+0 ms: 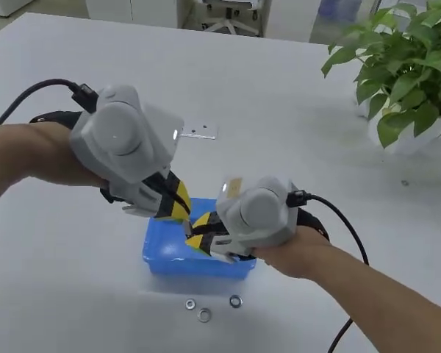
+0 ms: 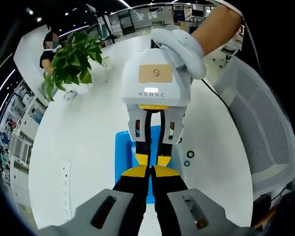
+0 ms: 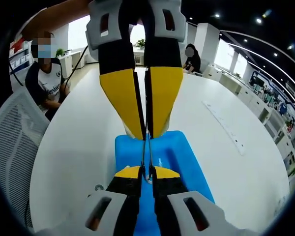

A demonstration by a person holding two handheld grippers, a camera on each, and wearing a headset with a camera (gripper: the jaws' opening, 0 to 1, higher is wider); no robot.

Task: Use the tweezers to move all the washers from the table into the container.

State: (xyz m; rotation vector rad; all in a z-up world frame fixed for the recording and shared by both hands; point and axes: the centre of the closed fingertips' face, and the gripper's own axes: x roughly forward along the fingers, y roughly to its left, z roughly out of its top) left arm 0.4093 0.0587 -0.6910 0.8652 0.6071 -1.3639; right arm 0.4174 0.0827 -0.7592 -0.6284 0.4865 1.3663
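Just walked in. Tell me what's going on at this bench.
A person is working with a tool in each hand. The left tool and the right tool meet tip to tip above the blue container. Both look closed on the thin tweezers running between them. Three washers lie on the white table on the person's side of the container, not yet moved in. I cannot tell whether any washer is already inside.

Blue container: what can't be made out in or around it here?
Head view: the left gripper and right gripper cover most of the inside of the blue container, so its contents can't be seen.
Right gripper view: the ends of the tweezers vanish between the jaws; whether they grip anything is unclear.
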